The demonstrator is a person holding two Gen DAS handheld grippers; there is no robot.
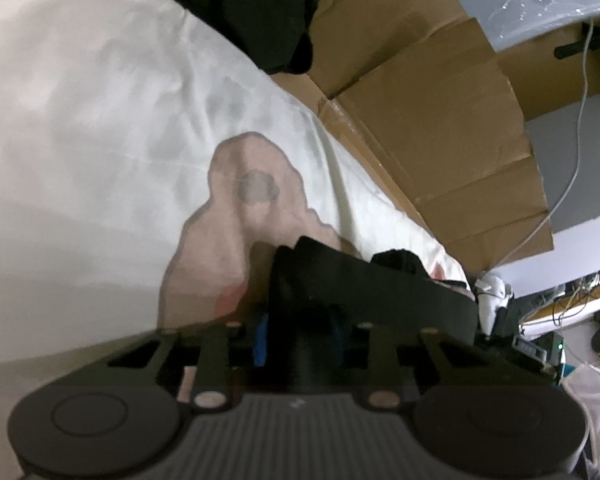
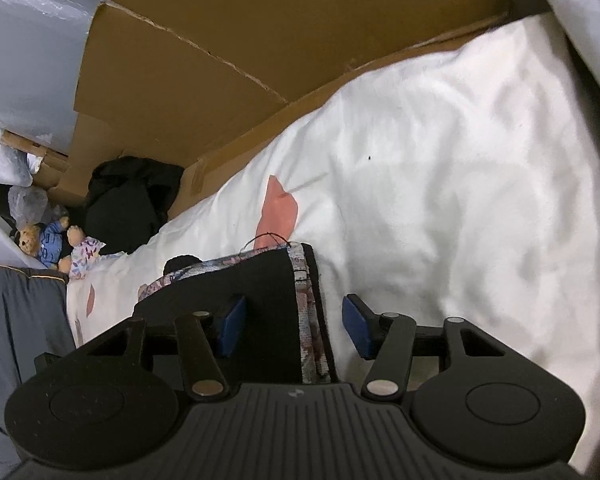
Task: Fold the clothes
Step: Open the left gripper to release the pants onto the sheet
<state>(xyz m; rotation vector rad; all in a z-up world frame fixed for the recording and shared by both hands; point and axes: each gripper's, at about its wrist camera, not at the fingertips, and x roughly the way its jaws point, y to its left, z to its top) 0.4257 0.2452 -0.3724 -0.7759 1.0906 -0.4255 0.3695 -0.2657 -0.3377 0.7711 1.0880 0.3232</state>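
Note:
A black garment [image 1: 380, 284] lies bunched on the white bedsheet [image 1: 100, 120]. It fills the gap of my left gripper [image 1: 299, 332] and touches both blue pads [image 1: 260, 336]; the cloth hides whether they press on it. In the right wrist view the same black garment [image 2: 260, 280] shows a patterned hem [image 2: 306, 320]. It lies between the jaws of my right gripper [image 2: 294, 326], which is open. The left pad [image 2: 230, 324] is against the cloth, and the right pad [image 2: 358, 332] stands clear of the hem with white sheet [image 2: 460, 160] showing between them.
Brown cardboard [image 1: 440, 120] [image 2: 260, 40] lines the far side of the bed. A dark clothes pile [image 1: 260, 8] [image 2: 128, 200] sits against it. A teddy bear [image 2: 44, 244] lies at the left and a white cable [image 1: 576, 140] hangs at the right. Pink prints [image 1: 240, 208] mark the sheet.

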